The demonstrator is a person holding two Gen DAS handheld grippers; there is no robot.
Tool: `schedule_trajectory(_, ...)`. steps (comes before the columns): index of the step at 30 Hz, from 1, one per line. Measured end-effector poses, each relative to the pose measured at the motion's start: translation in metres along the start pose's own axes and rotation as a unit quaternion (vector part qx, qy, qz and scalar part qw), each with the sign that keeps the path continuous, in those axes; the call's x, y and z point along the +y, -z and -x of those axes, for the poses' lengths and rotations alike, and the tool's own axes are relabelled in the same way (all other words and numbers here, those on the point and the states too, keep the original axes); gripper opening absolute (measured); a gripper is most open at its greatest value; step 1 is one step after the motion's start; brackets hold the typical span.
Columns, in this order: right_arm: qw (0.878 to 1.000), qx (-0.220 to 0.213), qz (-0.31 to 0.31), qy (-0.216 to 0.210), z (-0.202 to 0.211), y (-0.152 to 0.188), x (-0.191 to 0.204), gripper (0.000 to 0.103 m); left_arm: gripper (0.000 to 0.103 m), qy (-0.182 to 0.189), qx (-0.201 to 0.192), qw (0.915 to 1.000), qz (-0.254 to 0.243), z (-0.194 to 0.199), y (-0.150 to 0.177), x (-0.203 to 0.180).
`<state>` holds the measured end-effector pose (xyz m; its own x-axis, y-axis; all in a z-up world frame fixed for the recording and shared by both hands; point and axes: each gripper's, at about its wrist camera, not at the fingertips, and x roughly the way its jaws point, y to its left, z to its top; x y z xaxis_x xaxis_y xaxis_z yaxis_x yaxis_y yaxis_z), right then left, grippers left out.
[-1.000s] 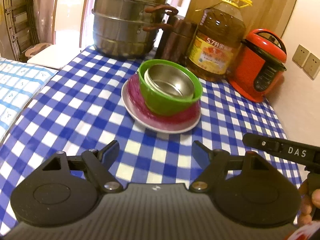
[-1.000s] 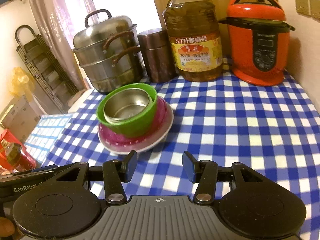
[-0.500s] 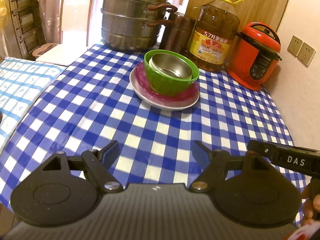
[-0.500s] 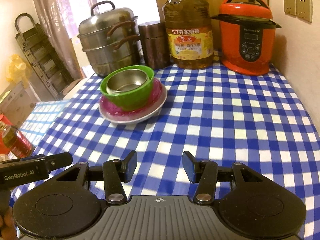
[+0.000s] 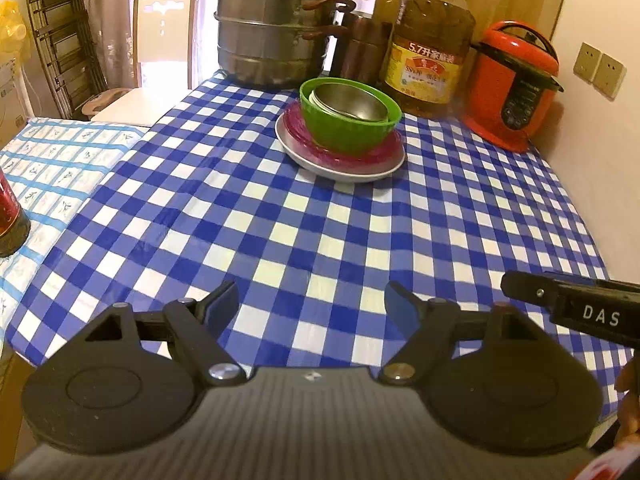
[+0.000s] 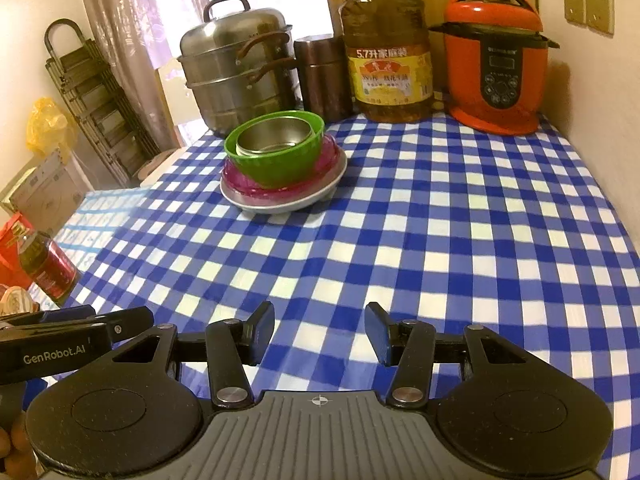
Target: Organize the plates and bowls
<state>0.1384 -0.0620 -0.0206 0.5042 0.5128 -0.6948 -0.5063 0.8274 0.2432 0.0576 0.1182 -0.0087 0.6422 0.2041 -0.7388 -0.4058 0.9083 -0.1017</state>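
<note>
Stack sits far side of the counter [image 5: 320, 240], just in front of the steamer [image 5: 276, 24] and oil jug [image 5: 430, 40]: steel bowl [image 5: 352, 100] nested in green bowl [image 5: 348, 128], on pink plates [image 5: 316, 148], on a white plate [image 5: 344, 172] at the bottom; left gripper [image 5: 312, 300] has jaws wide open, nothing between them; right gripper [image 6: 320, 332] has jaws partly open, also empty; both hover over bare cloth near the front edge, well apart from the stack; risks as I judge them: steel bowl sits tilted and off-centre in the green one, so a nudge to the green rim could rock or slide it; pink plates are offset on the white plate, so a bump from the side could shift the whole pile toward the jug or steamer; the cloth is wrinkled and looks slick, so anything dragged may bunch it and pull the stack along; the red cooker [image 6: 496, 64] and brown canister [image 6: 322, 76] crowd the back, little room to set things there; surface: blue-white check cloth, a lighter patterned cloth on a lower surface to the left with a red can [image 6: 50, 270] on it; room: curtained window, folded rack by the wall, wall sockets on the right.
</note>
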Motion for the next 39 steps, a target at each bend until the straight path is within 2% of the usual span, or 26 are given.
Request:
schedule_trajectory(8, 1.000, 0.002, 0.001, 0.005, 0.0015, 0.0044, -0.0023, 0.050, 0.078, 0.005, 0.000, 0.9999, -0.013, 0.0037, 0.0059, -0.0099)
schedule_trajectory(39, 1.000, 0.006, 0.003, 0.006, -0.0011, 0.0067, -0.0032, 0.050, 0.078, 0.010, -0.005, 0.9999, -0.011, 0.0065, 0.0035, -0.0107)
